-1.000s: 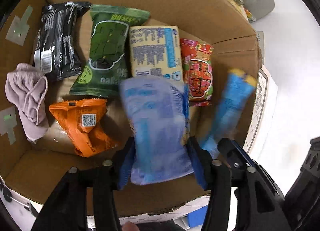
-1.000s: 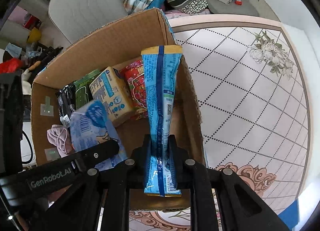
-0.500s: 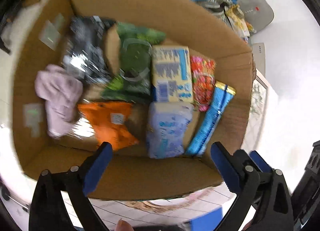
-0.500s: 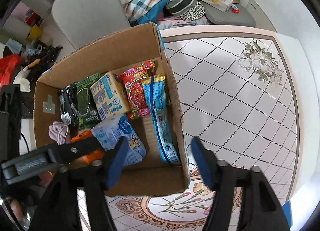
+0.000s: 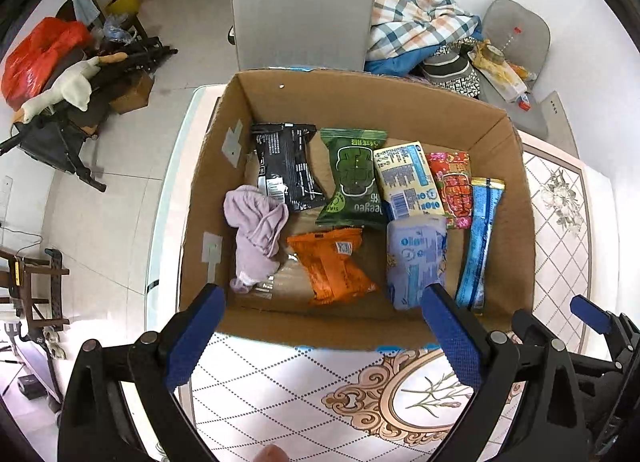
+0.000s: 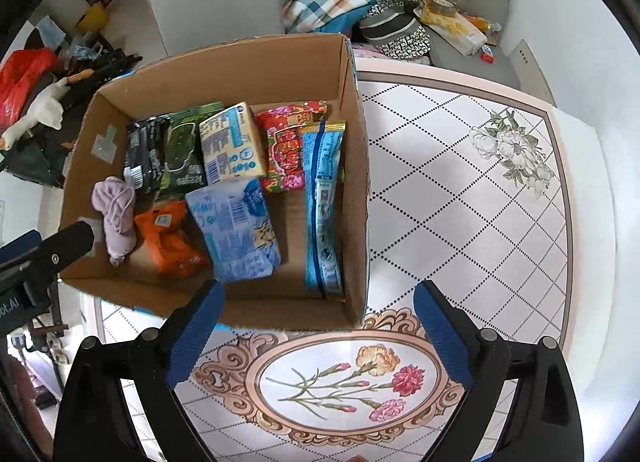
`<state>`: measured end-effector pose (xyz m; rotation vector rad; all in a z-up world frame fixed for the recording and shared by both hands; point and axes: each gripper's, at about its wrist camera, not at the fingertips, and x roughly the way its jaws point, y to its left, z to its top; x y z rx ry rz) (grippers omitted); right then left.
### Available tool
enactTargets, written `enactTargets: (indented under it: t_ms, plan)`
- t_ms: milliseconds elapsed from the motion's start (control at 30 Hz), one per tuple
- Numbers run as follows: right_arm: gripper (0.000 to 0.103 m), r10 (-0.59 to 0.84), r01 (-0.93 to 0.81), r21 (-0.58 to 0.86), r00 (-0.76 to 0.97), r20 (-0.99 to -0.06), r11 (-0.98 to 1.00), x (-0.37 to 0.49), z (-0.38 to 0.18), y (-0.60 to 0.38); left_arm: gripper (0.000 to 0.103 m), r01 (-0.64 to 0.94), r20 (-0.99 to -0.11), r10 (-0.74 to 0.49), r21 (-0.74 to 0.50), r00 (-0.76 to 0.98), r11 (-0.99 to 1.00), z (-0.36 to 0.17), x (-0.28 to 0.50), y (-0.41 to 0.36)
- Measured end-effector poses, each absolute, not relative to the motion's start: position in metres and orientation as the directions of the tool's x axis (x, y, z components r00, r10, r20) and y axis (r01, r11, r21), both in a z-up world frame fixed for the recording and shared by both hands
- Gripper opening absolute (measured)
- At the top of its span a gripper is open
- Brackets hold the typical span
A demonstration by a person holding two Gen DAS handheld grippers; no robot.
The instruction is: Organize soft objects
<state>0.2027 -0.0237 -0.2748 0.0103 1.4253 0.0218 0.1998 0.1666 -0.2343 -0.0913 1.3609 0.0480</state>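
Claws both above the tiled bench: left claw gaping, nothing between; right claw opening, also bare. Brown cardboard box holds pale blue soft pack and long blue sachet side by side, near its right wall.

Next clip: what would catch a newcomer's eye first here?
The open cardboard box on the patterned table, packed with bright packets: an orange packet near the front, a long blue packet along the right wall. A lilac cloth lies crumpled at the left.
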Motion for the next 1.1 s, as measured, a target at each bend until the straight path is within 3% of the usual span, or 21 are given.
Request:
enactTargets:
  t_ms: [333,667,1100]
  plan:
    - [0.097,0.079,-0.008,0.08,0.215,-0.973,0.997,0.173,-0.228,-0.033,0.101,-0.091,-0.954,-0.026,-0.056,0.299,0.994,-0.179,0.163,0.158]
    - [0.097,0.123,-0.051,0.112,0.394,-0.911,0.992,0.106,-0.107,-0.048,0.101,-0.067,-0.876,0.009,-0.027,0.481,0.997,-0.072,0.103,0.147]
    - [0.097,0.132,-0.087,0.102,0.509,-0.851,0.991,0.049,-0.019,-0.054,0.101,-0.044,-0.839,-0.002,-0.031,0.545,0.999,-0.015,0.054,0.138]
